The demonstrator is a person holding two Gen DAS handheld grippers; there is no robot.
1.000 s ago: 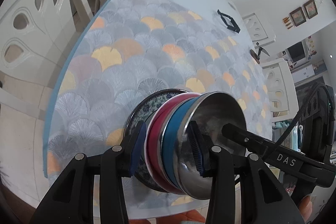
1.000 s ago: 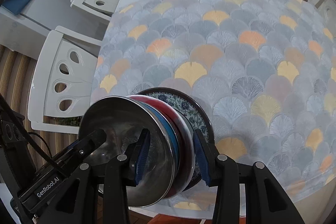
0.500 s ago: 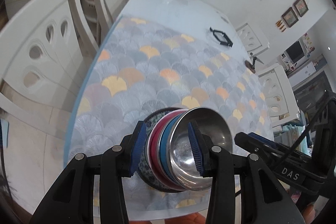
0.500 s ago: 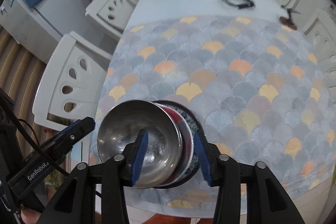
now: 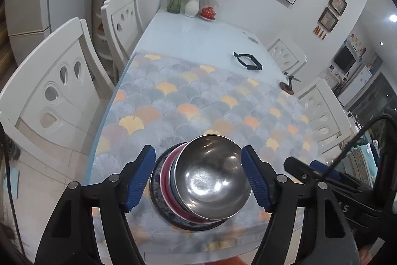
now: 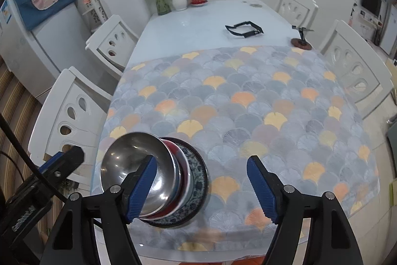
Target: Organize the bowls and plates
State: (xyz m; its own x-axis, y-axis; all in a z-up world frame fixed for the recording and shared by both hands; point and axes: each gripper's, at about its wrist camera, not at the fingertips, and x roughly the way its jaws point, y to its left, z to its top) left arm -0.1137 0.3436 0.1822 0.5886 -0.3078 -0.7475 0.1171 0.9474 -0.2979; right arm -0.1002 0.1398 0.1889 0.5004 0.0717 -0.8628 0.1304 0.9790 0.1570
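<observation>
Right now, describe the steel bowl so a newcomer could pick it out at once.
Find the scallop-patterned tablecloth; at its near edge stands one stack of dishes. The steel bowl sits on top, the only bare shiny metal piece, above red and blue dishes and a dark patterned plate.

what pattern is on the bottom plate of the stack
Blue-and-white floral with a dark rim, on the bottom plate; clearest in the right wrist view.

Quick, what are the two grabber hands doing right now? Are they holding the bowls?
Left gripper: open, holding nothing; the steel bowl and stack sit on the table between its fingers.
Right gripper: open, holding nothing, stack beside its left finger.
</observation>
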